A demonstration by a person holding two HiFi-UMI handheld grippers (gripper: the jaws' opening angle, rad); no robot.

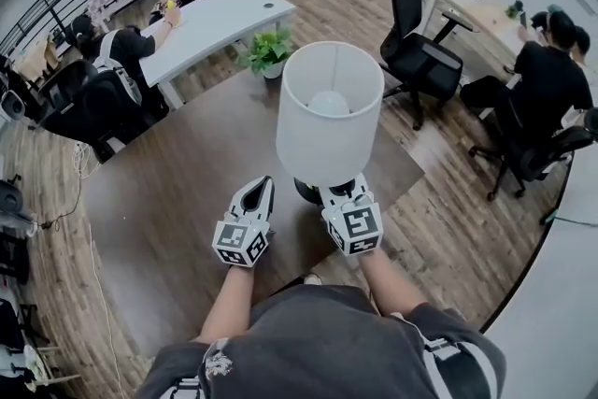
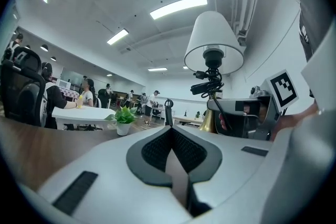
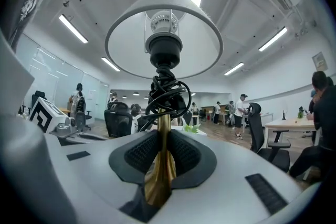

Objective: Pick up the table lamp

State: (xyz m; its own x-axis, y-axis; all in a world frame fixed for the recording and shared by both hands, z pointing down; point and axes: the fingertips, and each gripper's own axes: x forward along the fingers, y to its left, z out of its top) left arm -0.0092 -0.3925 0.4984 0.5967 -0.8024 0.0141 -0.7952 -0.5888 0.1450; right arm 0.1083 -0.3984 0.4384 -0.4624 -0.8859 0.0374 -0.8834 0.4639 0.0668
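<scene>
Your left gripper (image 1: pixel 260 187): jaws together, empty, just beside the lamp (image 1: pixel 329 112). Lamp: upright over the counter (image 1: pixel 168 192), its shade above your right gripper (image 1: pixel 341 193), whose jaws clamp the brass stem (image 3: pixel 159 165) below the coiled cord (image 3: pixel 167 94). Lift straight, holding the stem vertical and your wrist level, so the top-heavy shade cannot swing. No brand or text is legible; the cubes (image 1: pixel 355 224) bear only square markers.
</scene>
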